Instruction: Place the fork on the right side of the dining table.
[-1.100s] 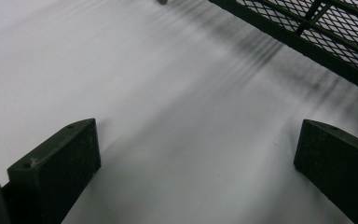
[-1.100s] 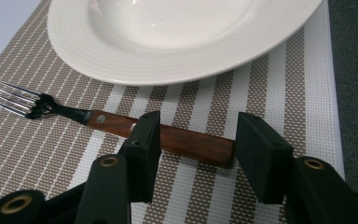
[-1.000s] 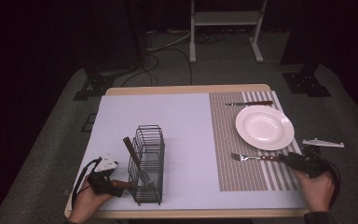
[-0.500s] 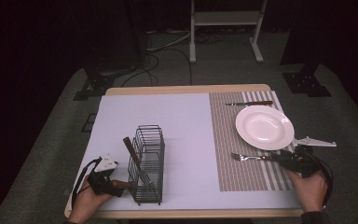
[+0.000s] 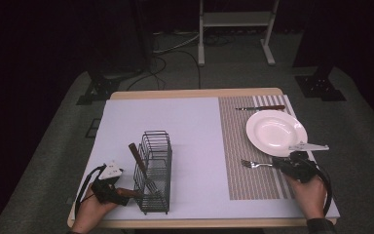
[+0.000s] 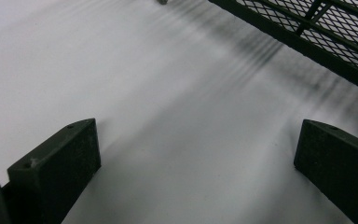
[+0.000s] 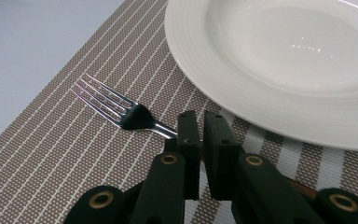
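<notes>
High view: the right tool [image 5: 286, 167] sits near the front right corner of the counter [image 5: 195, 122], on the striped placemat [image 5: 236, 146], clamped on the handle of the fork [image 5: 253, 164]; the fork lies flat just in front of the white plate [image 5: 275, 131], tines pointing toward the counter's middle. A knife [image 5: 260, 107] lies behind the plate near the back edge. The left tool [image 5: 111, 190] rests at the front left corner, just beside the wire caddy [image 5: 155, 170], which holds one brown-handled utensil [image 5: 137, 158] leaning inside. Left gripper view: jaws stand wide apart over bare white surface, holding nothing, with the caddy's mesh base [image 6: 317, 28] at upper right. Right gripper view: jaws are closed tight on the fork's neck [image 7: 161, 126], just behind the tines [image 7: 102, 100], plate rim [image 7: 261, 102] close alongside. Judgement: the placing of the fork appears to be in hand. To finish well, keep the fork level and parallel to the placemat stripes, release by opening gently, then withdraw straight back so the jaws neither drag the handle nor knock the plate rim.
</notes>
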Demonstrator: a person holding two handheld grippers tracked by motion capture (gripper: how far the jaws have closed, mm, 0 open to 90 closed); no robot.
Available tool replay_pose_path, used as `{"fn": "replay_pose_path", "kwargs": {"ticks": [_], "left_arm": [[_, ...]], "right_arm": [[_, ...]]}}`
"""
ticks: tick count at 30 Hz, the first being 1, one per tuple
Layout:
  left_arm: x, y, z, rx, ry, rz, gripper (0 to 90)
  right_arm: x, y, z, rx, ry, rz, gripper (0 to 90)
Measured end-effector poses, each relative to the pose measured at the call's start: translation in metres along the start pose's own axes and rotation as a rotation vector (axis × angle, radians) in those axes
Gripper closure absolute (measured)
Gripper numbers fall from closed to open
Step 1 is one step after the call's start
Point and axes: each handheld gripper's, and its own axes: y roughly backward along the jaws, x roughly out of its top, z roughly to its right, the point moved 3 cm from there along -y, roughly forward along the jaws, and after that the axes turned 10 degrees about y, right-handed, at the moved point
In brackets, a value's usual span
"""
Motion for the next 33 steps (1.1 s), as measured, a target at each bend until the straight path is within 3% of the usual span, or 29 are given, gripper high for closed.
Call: {"fn": "replay_pose_path", "kwargs": {"ticks": [8, 21, 25, 28, 33], "left_arm": [[0.000, 0.000, 0.000, 0.000, 0.000, 0.000, 0.0], [0.000, 0.000, 0.000, 0.000, 0.000, 0.000, 0.0], [0.000, 0.000, 0.000, 0.000, 0.000, 0.000, 0.0], [0.000, 0.000, 0.000, 0.000, 0.000, 0.000, 0.0], [0.000, 0.000, 0.000, 0.000, 0.000, 0.000, 0.0]], "right_arm": [[0.000, -0.011, -0.001, -0.011, 0.020, -0.042, 87.1], [-0.002, -0.009, 0.001, -0.034, 0.021, -0.048, 89.0], [0.000, -0.014, -0.005, -0.018, 0.042, -0.055, 89.2], [0.001, -0.017, -0.008, -0.033, 0.065, -0.068, 89.7], [-0.001, -0.014, -0.006, -0.045, 0.053, -0.072, 89.7]]}}
